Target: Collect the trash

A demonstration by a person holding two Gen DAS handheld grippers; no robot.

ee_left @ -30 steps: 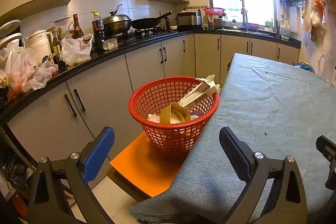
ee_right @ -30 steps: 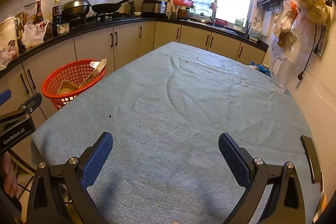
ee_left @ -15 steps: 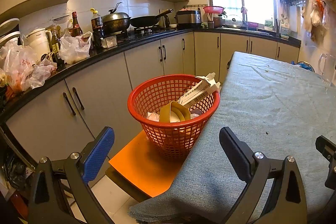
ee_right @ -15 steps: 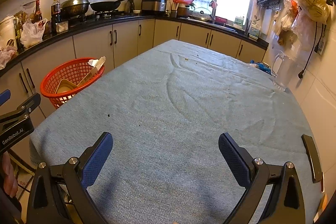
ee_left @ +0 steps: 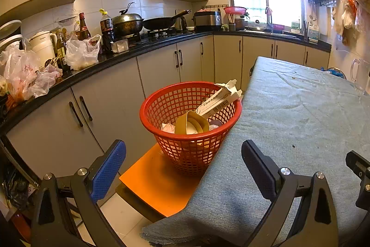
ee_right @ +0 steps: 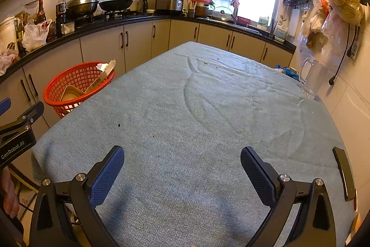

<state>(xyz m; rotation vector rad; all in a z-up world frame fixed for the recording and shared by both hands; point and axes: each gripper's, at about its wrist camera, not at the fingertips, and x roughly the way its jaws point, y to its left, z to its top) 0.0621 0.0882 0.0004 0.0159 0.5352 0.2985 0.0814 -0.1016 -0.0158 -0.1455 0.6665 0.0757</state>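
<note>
A red mesh basket [ee_left: 159, 108] stands on an orange stool [ee_left: 159, 186] beside the table's left edge; it also shows in the right wrist view [ee_right: 69, 80]. It holds a long white carton [ee_left: 219, 101], tan cups [ee_left: 188, 123] and crumpled paper. My left gripper [ee_left: 183, 168] is open and empty, just short of the basket, straddling the table edge. My right gripper [ee_right: 182, 173] is open and empty over the near end of the grey-blue tablecloth [ee_right: 208, 112], which carries only small crumbs [ee_right: 118, 124].
A clear jug [ee_right: 312, 78] stands at the table's right edge by the wall. A dark flat object [ee_right: 343, 173] lies at the near right edge. Counters with pans, bottles and plastic bags [ee_left: 81, 52] run along the left and back. Bags hang on the right wall [ee_right: 335, 8].
Both views shift only slightly; the grippers stay open and empty and the basket's contents are the same.
</note>
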